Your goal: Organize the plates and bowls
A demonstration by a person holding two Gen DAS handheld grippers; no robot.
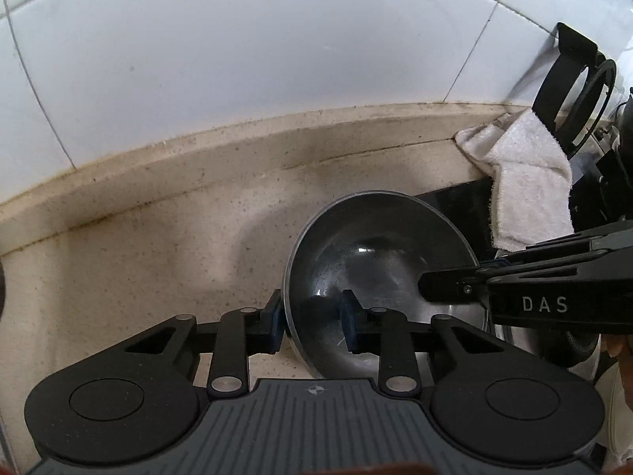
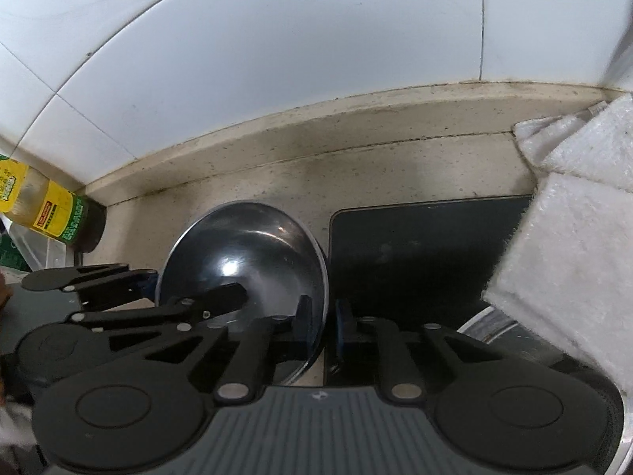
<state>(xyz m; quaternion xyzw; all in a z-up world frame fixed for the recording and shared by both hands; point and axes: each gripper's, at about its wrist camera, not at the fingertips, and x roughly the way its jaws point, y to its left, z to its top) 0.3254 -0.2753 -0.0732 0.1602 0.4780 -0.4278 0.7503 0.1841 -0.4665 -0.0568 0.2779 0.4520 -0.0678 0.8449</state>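
Note:
A shiny steel bowl (image 1: pixel 376 261) sits on the beige counter, also seen in the right wrist view (image 2: pixel 245 249). My left gripper (image 1: pixel 312 326) straddles the bowl's left rim, one pad outside and one inside, with a gap still between the pads. My right gripper (image 2: pixel 322 328) is shut on the bowl's right rim, which sits between its pads. The right gripper's fingers (image 1: pixel 455 289) reach into the bowl from the right in the left wrist view. The left gripper's fingers (image 2: pixel 221 297) show at the bowl's left in the right wrist view.
A white towel (image 1: pixel 526 186) lies at the right, over a black flat board (image 2: pixel 427 253). A yellow-labelled bottle (image 2: pixel 47 209) lies at the far left. The rim of a metal vessel (image 2: pixel 498 324) shows at lower right. A white tiled wall (image 1: pixel 237 59) stands behind the counter.

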